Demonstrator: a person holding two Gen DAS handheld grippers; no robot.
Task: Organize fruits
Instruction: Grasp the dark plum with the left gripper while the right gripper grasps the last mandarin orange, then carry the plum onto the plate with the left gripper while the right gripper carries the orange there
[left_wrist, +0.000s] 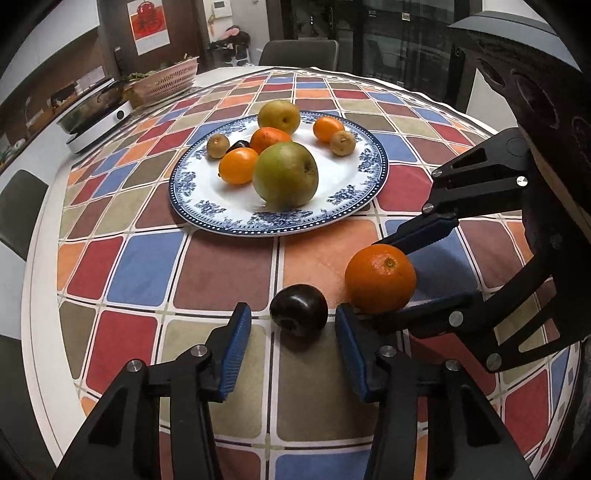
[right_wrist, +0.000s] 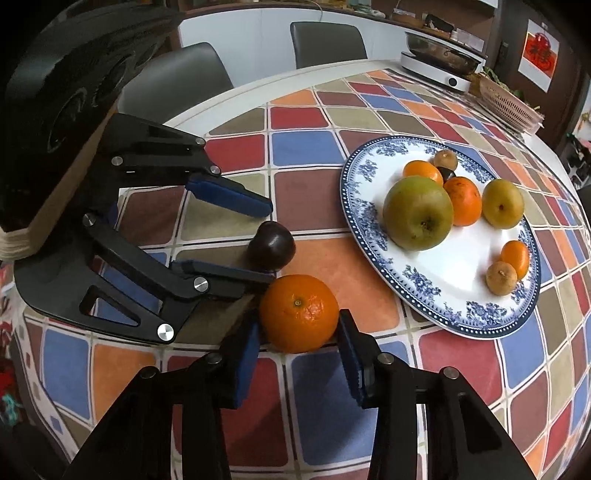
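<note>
Item 1, nearest: left hand-held gripper (left_wrist: 291, 347), pointing steeply down at the surface (left_wrist: 221, 273). Jaws parted, blue pads to either side of a dark plum (left_wrist: 298, 311). A gap shows on both sides of the fruit in the left wrist view, so nothing is gripped yet. The plum lies straight ahead of this gripper, between the fingertips and a little beyond them, resting on the checked cloth. It is nearly round, with no long axis to line up on.

Item 2, beside it: right hand-held gripper (right_wrist: 299, 347), also angled down. Its pads sit at the two flanks of an orange (right_wrist: 298, 318), stem end up. The right wrist view shows them at or touching the skin; the hold looks made, though how firm is not clear. The orange rests on the surface, just beside the plum, and the two grippers' fingers crowd close together there.

Item 3, further off: blue-and-white plate (left_wrist: 192, 192), well apart from both loose fruits. It carries a large green apple (left_wrist: 285, 176), a yellow-green pear-like fruit (left_wrist: 279, 116), several oranges and two small brown fruits.

Judgement: the plate is the likely destination. The left hand is nearer the plum, the right nearer the orange. For the plum, closing squarely across its middle matters most; a round, smooth fruit may squirt forward if pinched behind centre.

Item 4, far edge: cooker with pan (left_wrist: 98, 110) and pink basket (left_wrist: 166, 79).
</note>
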